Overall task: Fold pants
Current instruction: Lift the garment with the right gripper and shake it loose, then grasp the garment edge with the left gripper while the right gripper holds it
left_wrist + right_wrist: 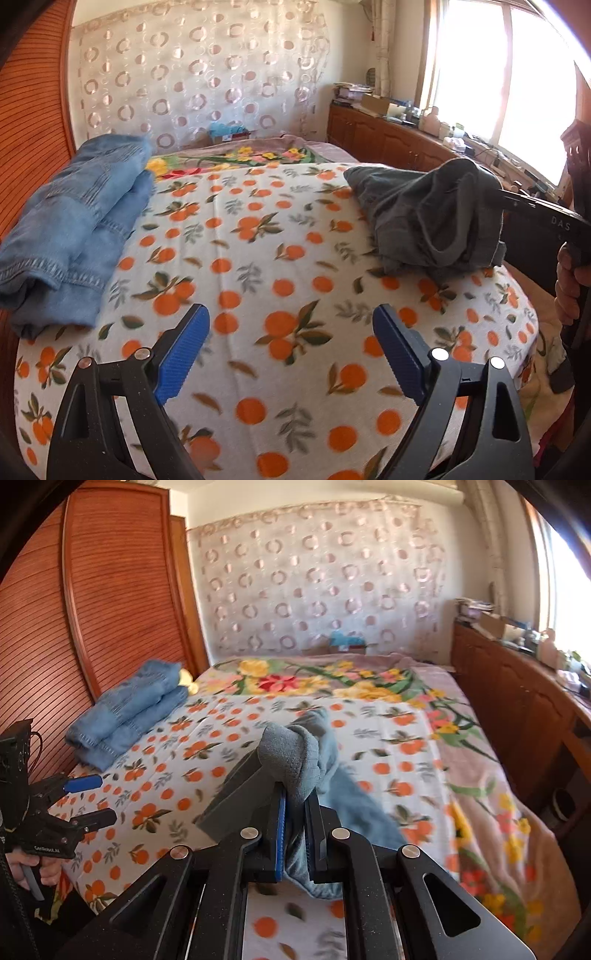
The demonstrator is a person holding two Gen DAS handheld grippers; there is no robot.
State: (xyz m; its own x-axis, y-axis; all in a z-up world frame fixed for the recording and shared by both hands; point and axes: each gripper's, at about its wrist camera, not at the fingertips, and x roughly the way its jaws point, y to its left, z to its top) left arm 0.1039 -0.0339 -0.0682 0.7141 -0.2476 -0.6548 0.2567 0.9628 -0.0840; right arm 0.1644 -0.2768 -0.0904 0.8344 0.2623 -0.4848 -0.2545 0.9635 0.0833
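Note:
Grey-blue pants (pixel 428 221) lie bunched at the right side of the bed. My right gripper (pixel 295 797) is shut on a fold of them (pixel 291 760) and lifts that part off the orange-print blanket (pixel 207 746). In the left wrist view the right gripper (pixel 513 199) reaches in from the right edge with the cloth draped over it. My left gripper (pixel 291 328) is open and empty above the blanket (pixel 280 258). It also shows in the right wrist view (pixel 92 801) at the left edge, jaws apart.
Folded blue jeans (pixel 74 229) are stacked at the left by the wooden headboard (pixel 29 122), also seen in the right wrist view (pixel 129 716). A floral blanket (pixel 369 686) covers the far bed. A wooden cabinet (pixel 517 709) with clutter runs along the right.

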